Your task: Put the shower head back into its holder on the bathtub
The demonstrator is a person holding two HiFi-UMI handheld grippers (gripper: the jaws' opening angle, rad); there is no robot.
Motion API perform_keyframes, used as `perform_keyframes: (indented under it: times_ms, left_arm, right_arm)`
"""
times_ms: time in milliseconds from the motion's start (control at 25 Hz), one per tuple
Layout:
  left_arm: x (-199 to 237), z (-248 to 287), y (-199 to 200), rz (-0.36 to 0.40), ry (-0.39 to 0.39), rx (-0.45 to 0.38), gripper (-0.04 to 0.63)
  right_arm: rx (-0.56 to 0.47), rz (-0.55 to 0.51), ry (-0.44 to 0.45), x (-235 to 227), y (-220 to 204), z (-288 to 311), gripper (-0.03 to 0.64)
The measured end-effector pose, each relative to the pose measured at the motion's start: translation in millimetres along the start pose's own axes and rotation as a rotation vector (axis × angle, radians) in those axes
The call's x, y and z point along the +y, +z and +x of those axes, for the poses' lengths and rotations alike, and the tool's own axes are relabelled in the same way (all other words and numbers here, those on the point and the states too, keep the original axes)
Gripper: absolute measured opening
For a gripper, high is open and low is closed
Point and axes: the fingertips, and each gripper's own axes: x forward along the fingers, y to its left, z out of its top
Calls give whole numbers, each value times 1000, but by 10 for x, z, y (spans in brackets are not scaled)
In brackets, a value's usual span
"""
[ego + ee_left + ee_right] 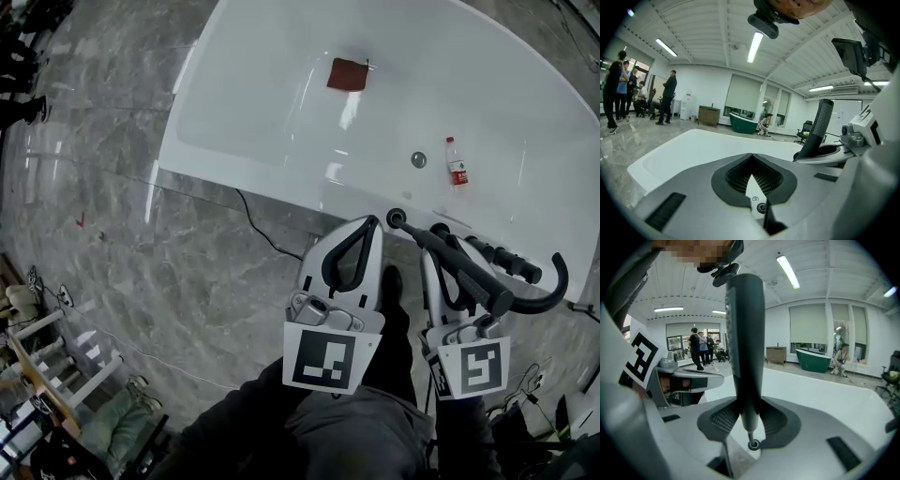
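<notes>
Holding entry, right tool (pixel 441 251): its jaws are clamping fully onto the dark handle of the shower head (pixel 464 264). In the right gripper view the handle (pixel 745 343) is standing upright between the pads, its small ringed end showing just below them.

Left tool (pixel 373 223): it is carrying nothing. Its jaw tips are meeting, and only the white tub is showing through the gap behind them in the left gripper view (pixel 751 157). It is hanging just beside the right tool.

Shower head, position: it is off the tub and in the air over the floor (pixel 141 234), just short of the near rim of the bathtub (pixel 262 94). In the head view its long axis is running aslant, with the round end up-left near the rim and the hose end down-right, curving away.

Holder: it is not showing clearly in any view. Judging by the task, it is probably sitting on the near rim, just beyond the round end.

Bearing for the coming move: the rim is lying ahead of and below the right tool, which is the nearer hand and the only loaded one. The handle is likely needing lining up with the socket.

Other contents of the tub: red cloth (pixel 348 74), bottle (pixel 457 164), drain (pixel 418 159).
</notes>
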Motion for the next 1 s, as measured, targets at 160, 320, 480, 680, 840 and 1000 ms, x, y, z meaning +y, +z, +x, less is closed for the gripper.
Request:
perform_keyframes:
  times_ms: [160,320,480,680,840,1000]
  left_arm:
    - [14,54,-30,0,-9,4,3]
    - [26,83,-101,7,-18,13,3]
    - [12,89,-180,4,-23,26,3]
    - [-7,98,-251,0,-36,36,3]
    - [3,119,-275,4,-46,40,3]
    - [24,147,-321,-5,-46,46,3]
  right_arm:
    - [5,6,-4,-13,-72,59,140]
    - [10,9,-9,-16,-167,104,140]
    - [15,10,-16,-32,-261,125,140]
    - [19,12,-24,-37,-337,167,140]
    - [22,11,-29,-32,-367,210,140]
    - [27,11,-32,-37,-418,252,140]
